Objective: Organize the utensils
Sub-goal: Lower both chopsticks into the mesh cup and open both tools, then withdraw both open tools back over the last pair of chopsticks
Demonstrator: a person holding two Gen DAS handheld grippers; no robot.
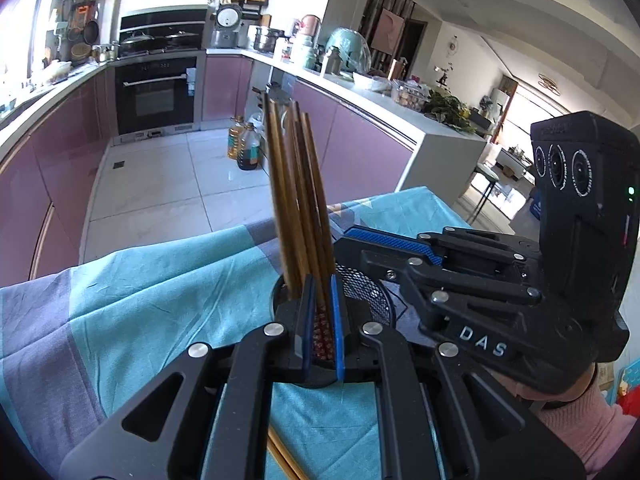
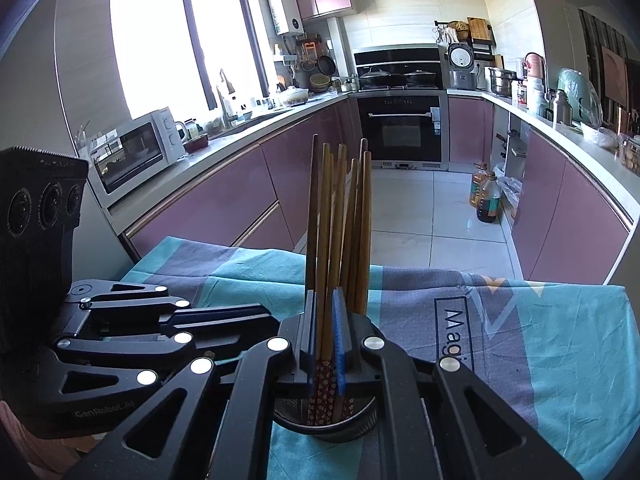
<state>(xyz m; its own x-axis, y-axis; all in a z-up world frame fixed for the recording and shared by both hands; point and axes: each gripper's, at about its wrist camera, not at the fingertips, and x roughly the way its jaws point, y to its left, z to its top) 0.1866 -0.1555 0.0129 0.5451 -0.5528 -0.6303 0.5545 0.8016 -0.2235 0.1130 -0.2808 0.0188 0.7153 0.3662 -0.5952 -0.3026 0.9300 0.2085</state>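
Observation:
Several brown wooden chopsticks (image 1: pixel 298 200) stand upright in a black mesh holder (image 1: pixel 366 292) on the table; they also show in the right wrist view (image 2: pixel 340 220), in the holder (image 2: pixel 332 424). My left gripper (image 1: pixel 320 320) is shut on some of the chopsticks just above the holder's rim. My right gripper (image 2: pixel 325 340) is shut on other chopsticks of the same bundle, from the opposite side. Each gripper shows in the other's view: the right gripper body (image 1: pixel 480 280), the left gripper body (image 2: pixel 120 340). Red patterned chopstick ends show between both pairs of pads.
A teal and grey cloth (image 2: pixel 520 340) covers the table (image 1: pixel 140 300). One more chopstick (image 1: pixel 284 456) lies on the cloth under my left gripper. Pink kitchen cabinets, an oven and oil bottles (image 2: pixel 486 196) on the floor lie beyond the table's far edge.

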